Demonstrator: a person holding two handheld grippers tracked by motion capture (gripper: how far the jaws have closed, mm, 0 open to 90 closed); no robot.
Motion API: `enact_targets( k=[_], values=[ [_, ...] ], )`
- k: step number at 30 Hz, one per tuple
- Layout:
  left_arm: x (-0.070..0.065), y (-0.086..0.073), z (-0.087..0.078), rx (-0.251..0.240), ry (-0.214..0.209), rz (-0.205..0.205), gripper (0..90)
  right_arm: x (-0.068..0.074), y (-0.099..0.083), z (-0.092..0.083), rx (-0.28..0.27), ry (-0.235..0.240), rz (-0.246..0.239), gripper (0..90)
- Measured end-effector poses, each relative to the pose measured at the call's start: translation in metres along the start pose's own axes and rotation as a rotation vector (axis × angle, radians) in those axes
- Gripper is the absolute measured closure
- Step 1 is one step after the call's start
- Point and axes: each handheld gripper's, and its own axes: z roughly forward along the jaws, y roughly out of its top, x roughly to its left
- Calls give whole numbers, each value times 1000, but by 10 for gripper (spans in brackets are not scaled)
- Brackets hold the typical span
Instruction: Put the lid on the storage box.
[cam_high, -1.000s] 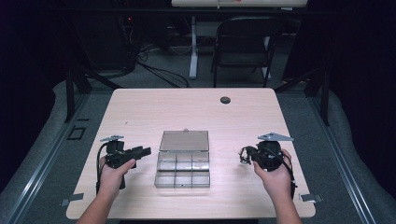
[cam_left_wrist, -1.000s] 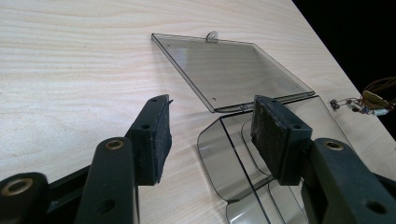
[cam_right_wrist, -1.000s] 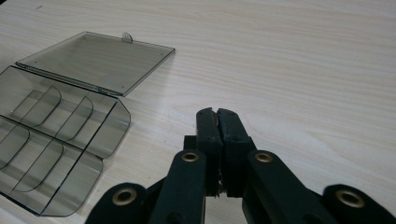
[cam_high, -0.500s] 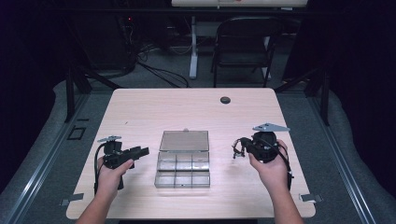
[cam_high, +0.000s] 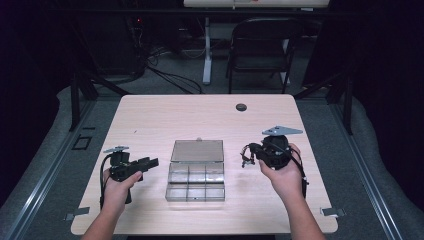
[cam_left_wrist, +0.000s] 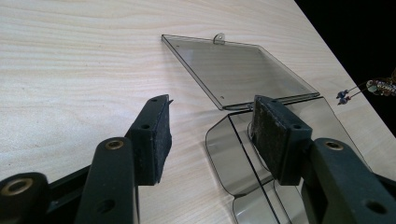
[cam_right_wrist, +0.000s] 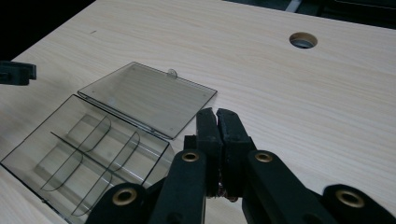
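A clear plastic compartment box (cam_high: 195, 186) lies open at the table's middle, its lid (cam_high: 197, 151) folded flat toward the far side. My left gripper (cam_high: 152, 161) hovers just left of the box and is open; its pads (cam_left_wrist: 159, 135) stand apart with only the box's near corner (cam_left_wrist: 233, 163) and bare wood beyond them. My right gripper (cam_high: 250, 151) is raised to the right of the box, jaws pressed together (cam_right_wrist: 216, 114) on a small beaded string (cam_high: 245, 158), which dangles from the tips. The beaded string (cam_left_wrist: 369, 88) also hangs at the right edge of the left gripper view.
The light wooden table (cam_high: 150, 120) has a round cable hole (cam_high: 241, 107) near its far edge. A folding chair (cam_high: 260, 45) and cables stand on the floor beyond. The box compartments (cam_right_wrist: 84, 154) look empty. The left gripper's tip (cam_right_wrist: 16, 72) shows far left.
My right hand has lifted and drifted a little toward the far side and the box, still shut on the beaded string. The left hand and the box stayed put.
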Motion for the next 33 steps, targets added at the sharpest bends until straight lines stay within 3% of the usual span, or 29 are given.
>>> enact_targets(
  k=[12,33],
  values=[
    [1,0,1,-4,2,-7,476,17,13,5,14,47,-37,888],
    [4,0,-1,-9,3,-11,476,78,41,33,19,164,-138,888]
  ],
)
